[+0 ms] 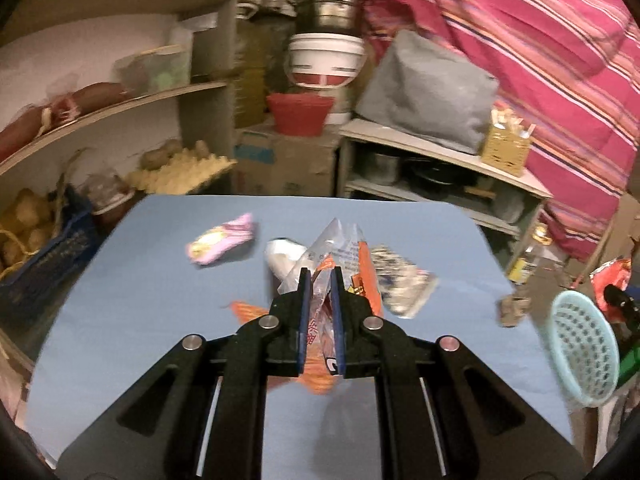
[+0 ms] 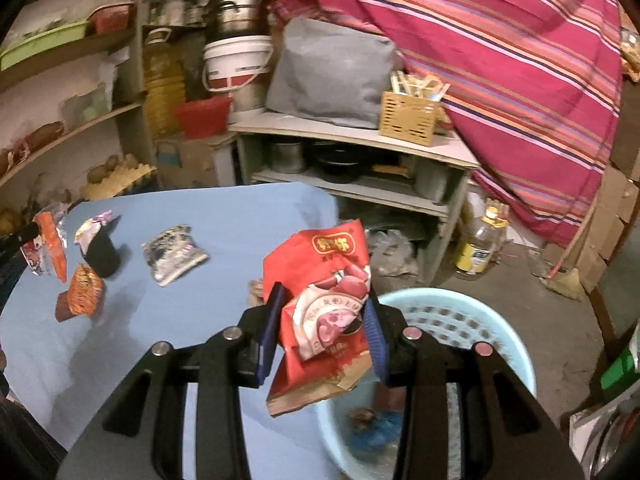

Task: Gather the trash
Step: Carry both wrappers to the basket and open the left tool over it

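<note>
My left gripper [image 1: 320,276] is shut on a clear and orange snack wrapper [image 1: 344,248] and holds it above the blue table [image 1: 140,320]. My right gripper [image 2: 324,300] has its jaws part open around a red snack wrapper [image 2: 324,276], held over the rim of the light blue basket [image 2: 460,312]. The basket holds some blue and brown trash [image 2: 372,428]. On the table lie a pink wrapper [image 1: 220,240], a white wrapper [image 1: 280,256], a grey patterned wrapper [image 1: 404,280] and an orange wrapper [image 2: 82,290].
The basket also shows at the right in the left wrist view [image 1: 580,352]. Shelves with potatoes and an egg tray [image 1: 180,168] stand behind the table. A low cabinet [image 2: 360,152], buckets [image 2: 236,64] and a bottle [image 2: 480,244] on the floor stand beyond.
</note>
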Available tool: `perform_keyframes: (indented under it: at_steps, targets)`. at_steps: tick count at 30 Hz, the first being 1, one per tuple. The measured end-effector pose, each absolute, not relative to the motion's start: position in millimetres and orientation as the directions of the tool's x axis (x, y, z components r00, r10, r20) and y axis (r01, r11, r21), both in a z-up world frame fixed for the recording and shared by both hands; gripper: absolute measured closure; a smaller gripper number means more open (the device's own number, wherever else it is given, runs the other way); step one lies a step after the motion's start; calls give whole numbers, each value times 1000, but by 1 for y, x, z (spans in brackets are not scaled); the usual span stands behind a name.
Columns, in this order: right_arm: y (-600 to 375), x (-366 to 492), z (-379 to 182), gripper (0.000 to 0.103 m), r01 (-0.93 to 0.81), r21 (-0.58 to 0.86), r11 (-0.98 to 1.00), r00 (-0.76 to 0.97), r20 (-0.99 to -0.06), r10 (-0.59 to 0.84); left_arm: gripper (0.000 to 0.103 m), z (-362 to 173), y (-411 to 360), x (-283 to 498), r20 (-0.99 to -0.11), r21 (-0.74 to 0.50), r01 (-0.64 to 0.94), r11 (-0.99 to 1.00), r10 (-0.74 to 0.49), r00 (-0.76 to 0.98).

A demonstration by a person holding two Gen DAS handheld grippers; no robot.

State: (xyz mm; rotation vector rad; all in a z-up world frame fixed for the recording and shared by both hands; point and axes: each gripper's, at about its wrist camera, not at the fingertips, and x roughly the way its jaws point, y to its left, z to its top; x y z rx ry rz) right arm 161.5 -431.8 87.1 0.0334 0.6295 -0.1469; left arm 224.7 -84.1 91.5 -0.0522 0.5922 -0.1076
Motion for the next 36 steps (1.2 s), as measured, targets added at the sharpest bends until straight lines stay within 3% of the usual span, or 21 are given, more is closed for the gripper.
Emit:
perform_keyframes:
  at_steps: [23,36]
  targets:
    - [-582,93,59,65,337,53,940,743,-627,-231,94,63,-306,197,-590,-69,382,922,-347,729]
    - [-608,86,41,65,370,63,927,722,-648,-244,91,40,-405,187,-622,-89,533,841,-465,630]
